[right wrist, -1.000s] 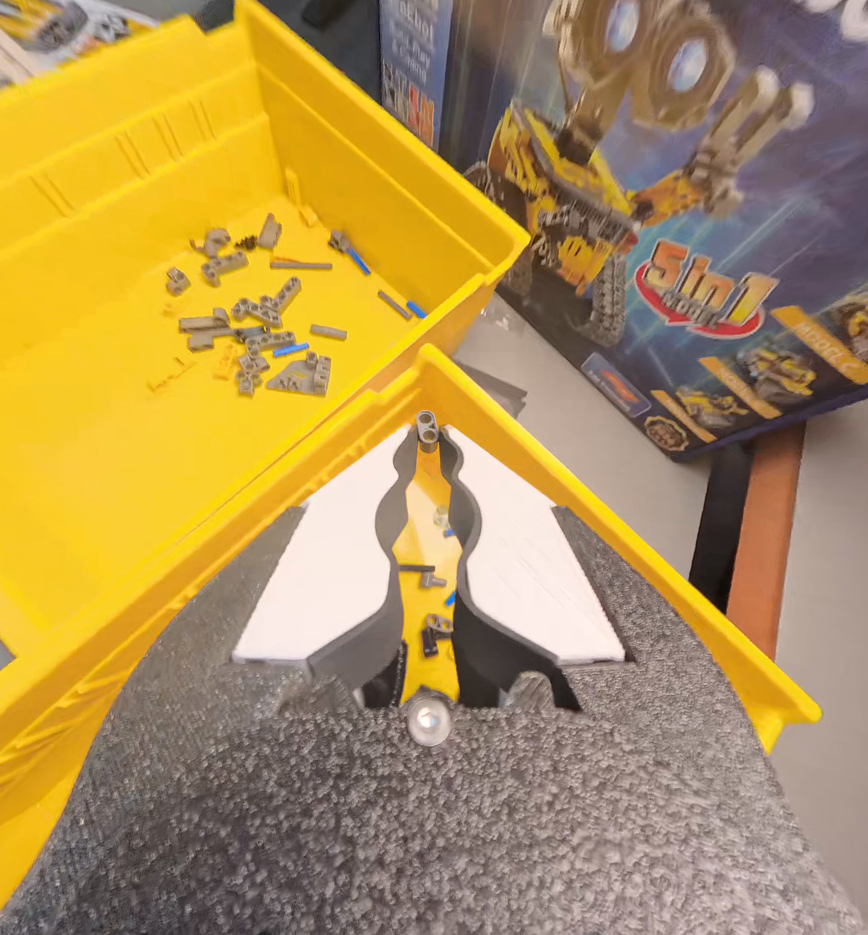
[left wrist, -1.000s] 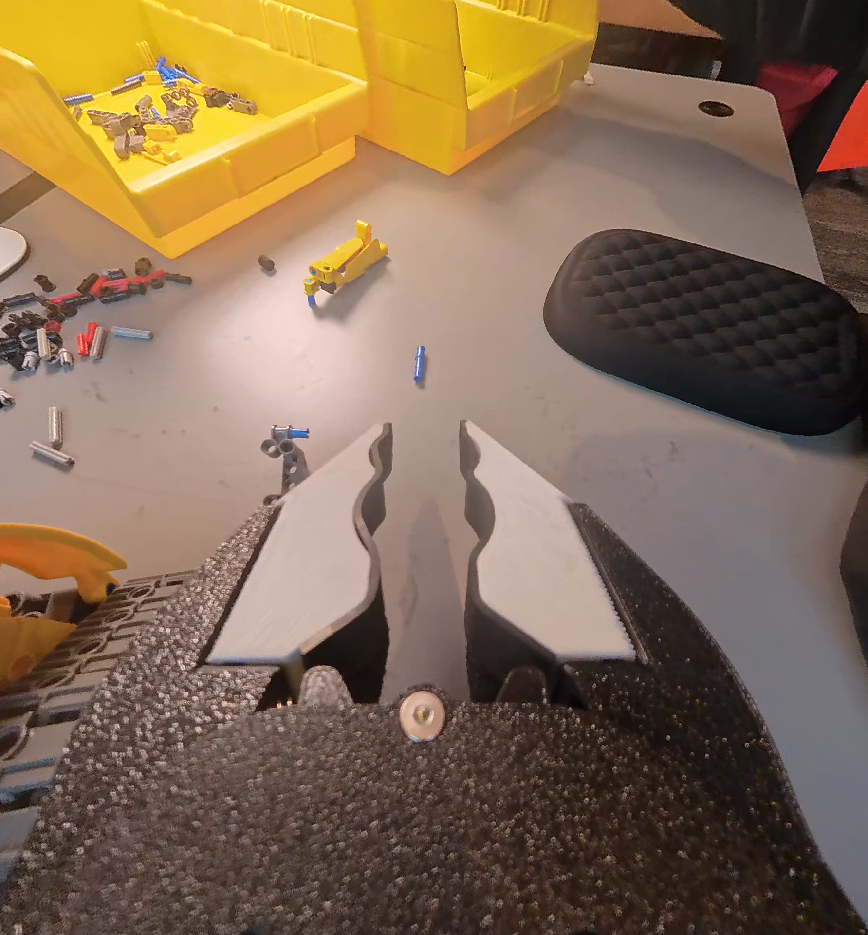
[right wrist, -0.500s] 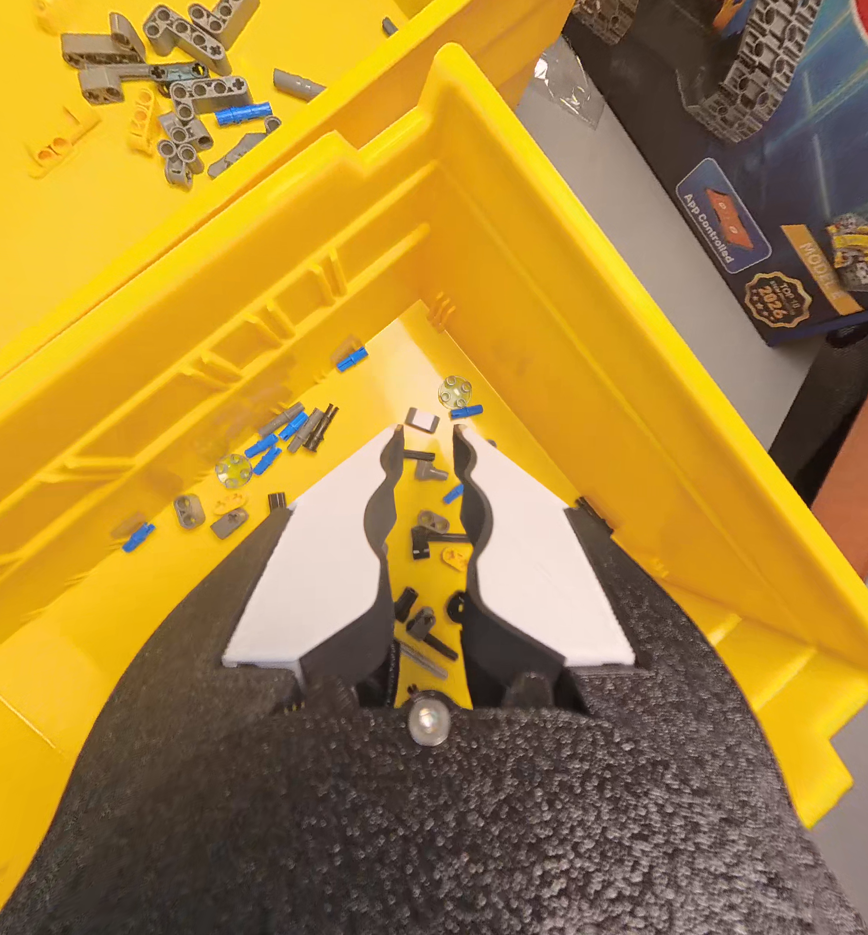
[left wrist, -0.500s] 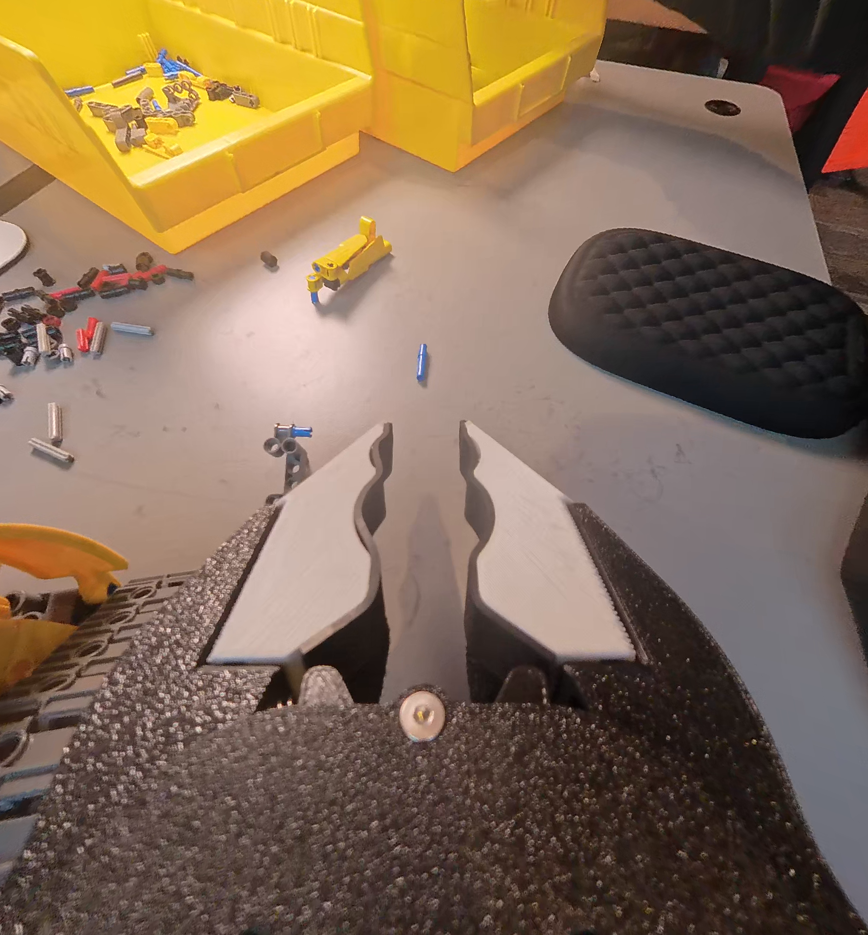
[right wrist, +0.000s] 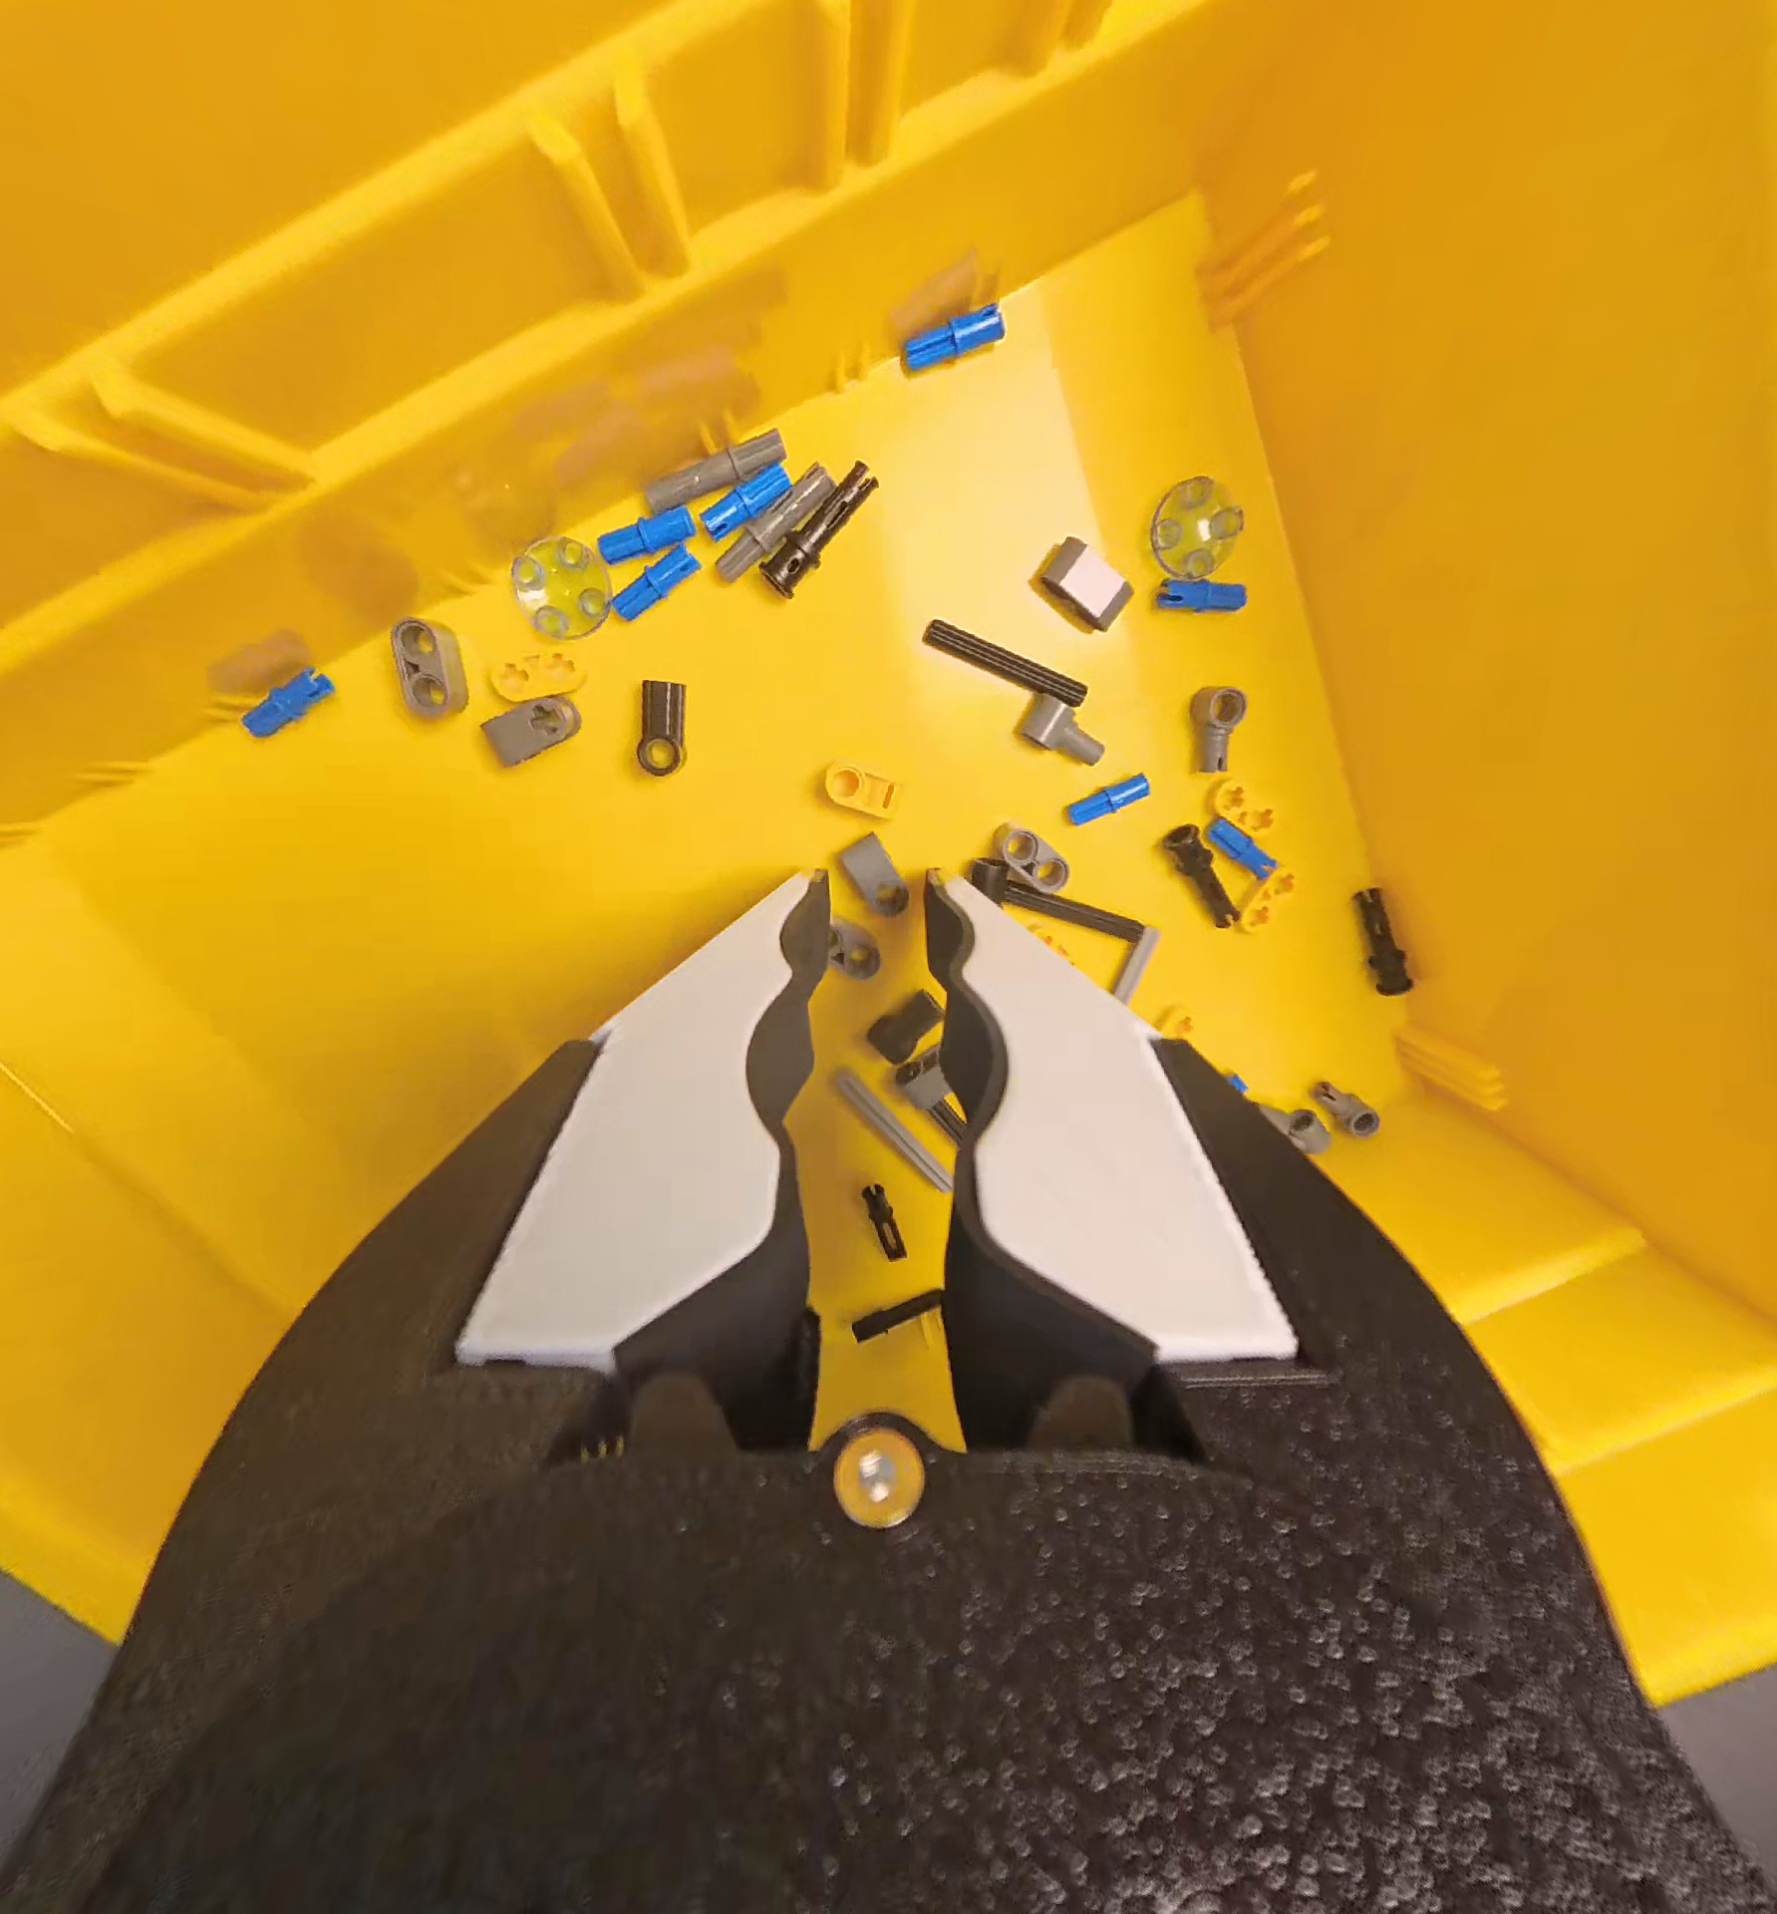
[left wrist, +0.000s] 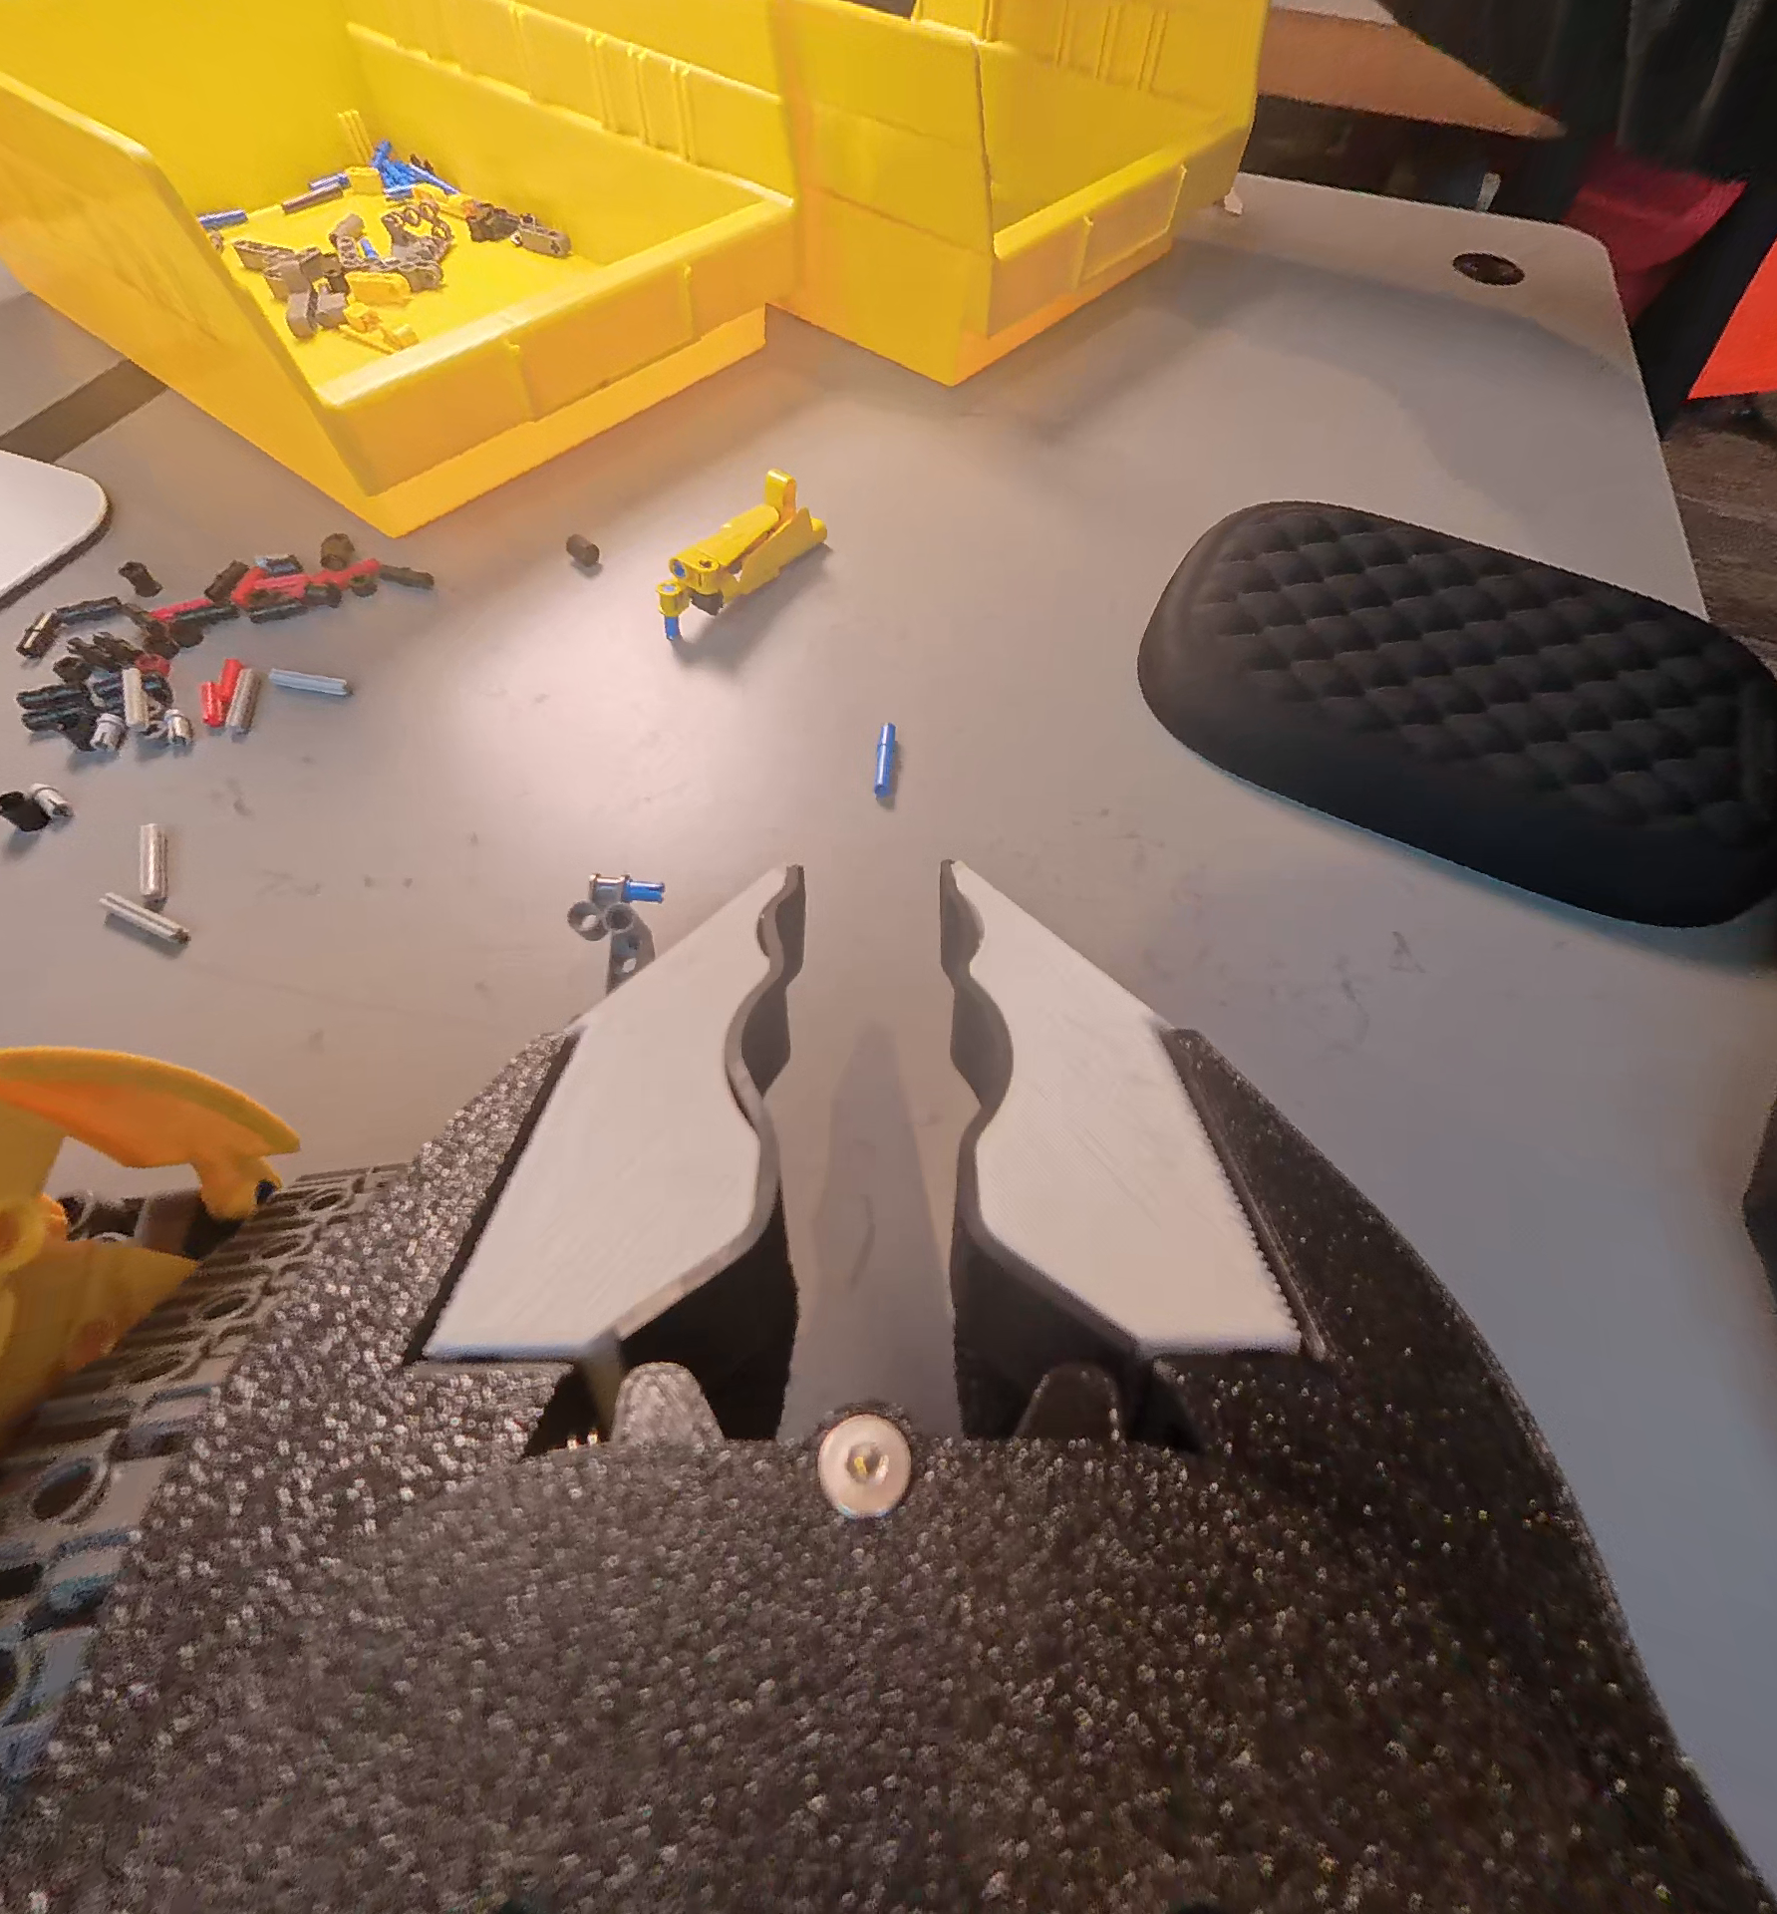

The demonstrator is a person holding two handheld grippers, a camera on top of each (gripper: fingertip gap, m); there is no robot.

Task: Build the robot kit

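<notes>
Small grey connector (right wrist: 876, 872) lying loose on the floor of a yellow bin (right wrist: 1484, 518), just ahead of the right gripper (right wrist: 871, 878), released, tips either side and above it, nothing clamped. Stubby, rounded, one hole at its end; blue pins (right wrist: 646, 539), black axle (right wrist: 1003, 663) and clear round studs (right wrist: 560, 585) scattered around, apparently tipped in unsorted. Left gripper (left wrist: 871, 880) released too, empty, low over the grey desk (left wrist: 1277, 1036); single blue pin (left wrist: 884, 748) nearest ahead, black padded rest (left wrist: 1464, 704) to the right.
</notes>
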